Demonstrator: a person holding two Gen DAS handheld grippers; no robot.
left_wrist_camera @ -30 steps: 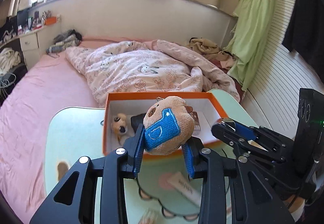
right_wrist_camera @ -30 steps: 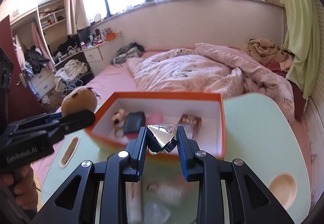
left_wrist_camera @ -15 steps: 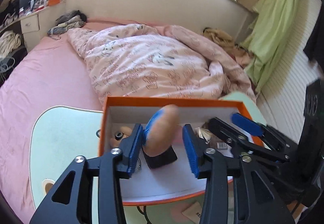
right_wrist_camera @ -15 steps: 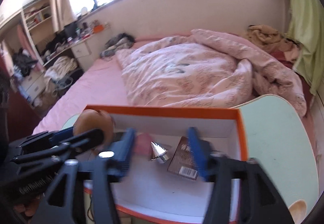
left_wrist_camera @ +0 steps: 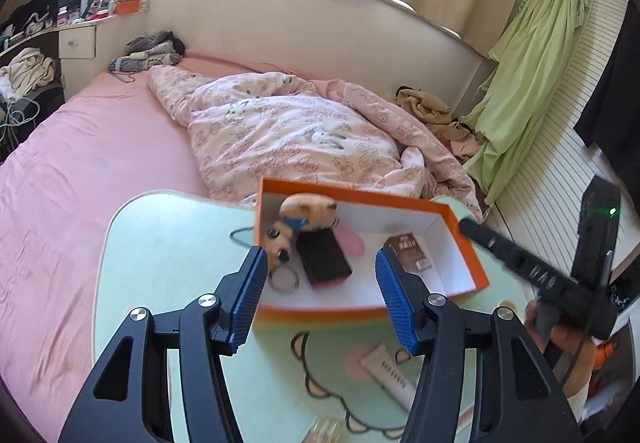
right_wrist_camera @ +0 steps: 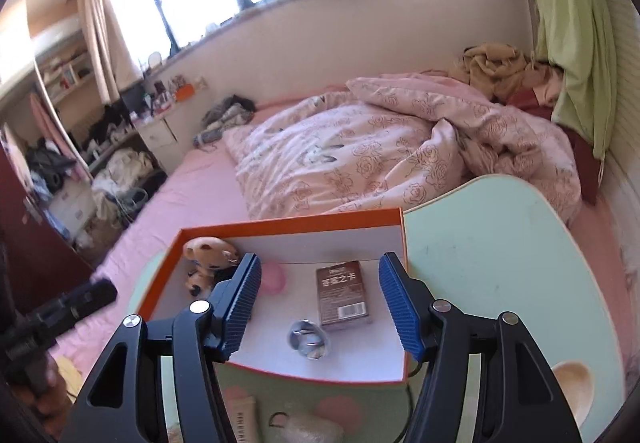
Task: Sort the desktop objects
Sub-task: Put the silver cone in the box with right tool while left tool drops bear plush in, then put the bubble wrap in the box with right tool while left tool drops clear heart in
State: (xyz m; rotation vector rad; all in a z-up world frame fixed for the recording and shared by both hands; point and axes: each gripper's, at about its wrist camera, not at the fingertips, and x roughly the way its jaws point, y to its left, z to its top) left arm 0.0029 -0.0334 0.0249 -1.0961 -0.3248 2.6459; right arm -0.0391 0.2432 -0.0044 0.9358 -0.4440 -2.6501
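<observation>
An orange box (left_wrist_camera: pixel 360 199) with a white inside stands on the pale green table (left_wrist_camera: pixel 168 243). In it lie a brown plush toy (left_wrist_camera: pixel 308 211), a smaller plush keychain (left_wrist_camera: pixel 280 241), a black block (left_wrist_camera: pixel 324 255), a pink item (left_wrist_camera: pixel 350 241), a brown card box (right_wrist_camera: pixel 344 293) and a silver foil cone (right_wrist_camera: pixel 308 339). My left gripper (left_wrist_camera: pixel 320 295) is open and empty above the box's near edge. My right gripper (right_wrist_camera: pixel 320 303) is open and empty over the box; the cone lies below it.
A cream tube (left_wrist_camera: pixel 390 375) lies on the table near the front edge, also in the right wrist view (right_wrist_camera: pixel 244 419). A clear wrapped item (right_wrist_camera: pixel 308 429) lies beside it. A bed with a pink quilt (left_wrist_camera: pixel 288 131) is behind the table.
My left gripper opened and let the brown plush toy fall into the box, then drew back. My right gripper opened and dropped the foil cone into the box.
</observation>
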